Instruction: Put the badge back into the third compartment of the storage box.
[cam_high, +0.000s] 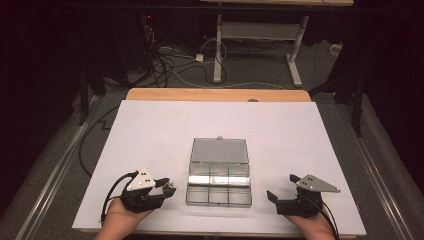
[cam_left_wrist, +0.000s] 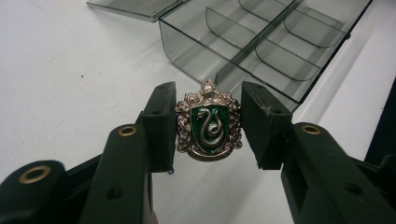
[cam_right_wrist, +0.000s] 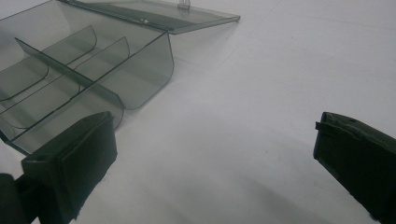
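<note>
A silver crest badge (cam_left_wrist: 208, 126) with a green shield and a silver snake sits between the pads of my left gripper (cam_left_wrist: 208, 128), which is shut on it and holds it above the white sheet. In the high view the left gripper (cam_high: 169, 187) is at the near left, just left of the clear compartment box (cam_high: 218, 184), and the badge (cam_high: 170, 189) shows as a small glint at its tips. The box (cam_left_wrist: 261, 42) lies open, its lid (cam_high: 219, 150) flat behind it. My right gripper (cam_high: 284, 188) rests at the near right, jaws wide open and bare (cam_right_wrist: 215, 158).
A white sheet (cam_high: 150, 130) covers the wooden table (cam_high: 215, 94). The box's dividers (cam_right_wrist: 60, 60) form several compartments with nothing in them that I can see. Beyond the table are a desk frame (cam_high: 260, 35) and cables (cam_high: 165, 60) on the floor.
</note>
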